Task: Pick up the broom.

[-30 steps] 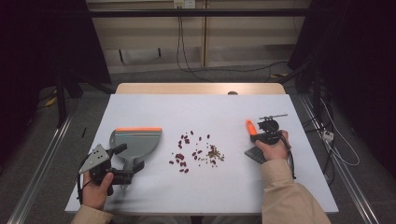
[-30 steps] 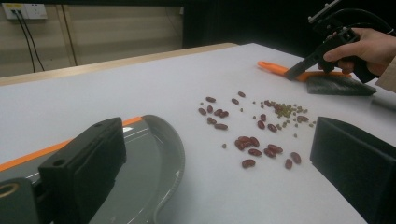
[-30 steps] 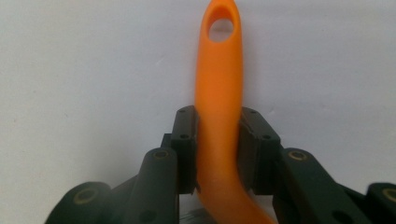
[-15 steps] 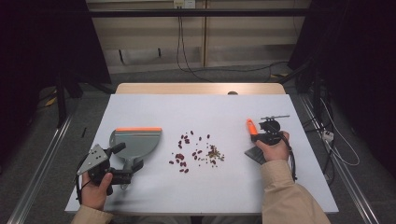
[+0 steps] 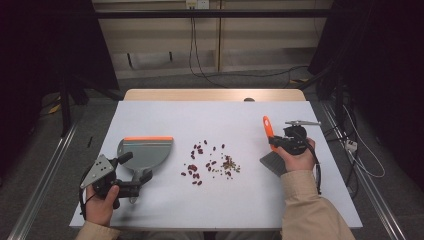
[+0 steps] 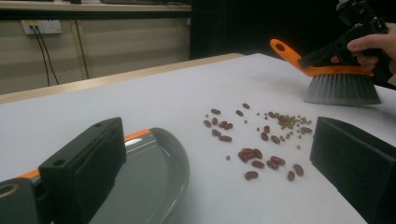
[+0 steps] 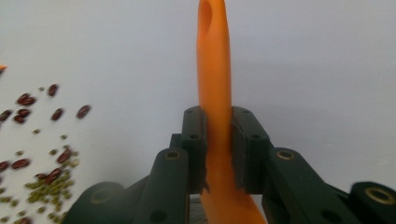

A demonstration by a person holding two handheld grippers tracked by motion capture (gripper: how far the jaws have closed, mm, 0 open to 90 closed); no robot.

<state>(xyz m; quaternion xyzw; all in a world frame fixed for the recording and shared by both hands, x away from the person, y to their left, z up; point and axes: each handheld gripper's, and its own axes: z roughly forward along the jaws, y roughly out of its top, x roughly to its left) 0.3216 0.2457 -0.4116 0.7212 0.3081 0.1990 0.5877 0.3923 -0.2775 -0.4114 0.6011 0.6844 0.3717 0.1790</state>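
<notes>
Sweeping job barely begun, judging by the layout. On the white tabletop (image 5: 300, 210), all still to be gathered.

Grey dustpan (image 5: 147, 152) with its orange lip lying flat at the left, mouth turned away from the person, nothing inside as far as can be seen. Left tool (image 5: 137, 177) parked at the pan's handle end; in the left gripper view its jaws spread wide, the pan's bowl (image 6: 154, 172) lying low between them, nothing pinched. Pan not yet taken up or brought to the spill.

Brush (image 5: 268, 131) at the right, orange handle slanting up and away, grey bristles just beside the person's right hand, well apart from the pan and a little clear of the spill. Right tool (image 5: 275, 142) pressed together on that handle: in the right gripper view, both pads clamped flat against the orange shaft (image 7: 215, 70). Grasp on the brush done, then; no sweeping stroke evident.

Red beans (image 5: 195, 167) scattered loose mid-tabletop, between pan and brush. Smaller green beans (image 5: 230, 164) in a tighter cluster toward the brush side.

Left to do, probably: grip the pan, set its lip against the spill, push every bean in with the bristles.
</notes>
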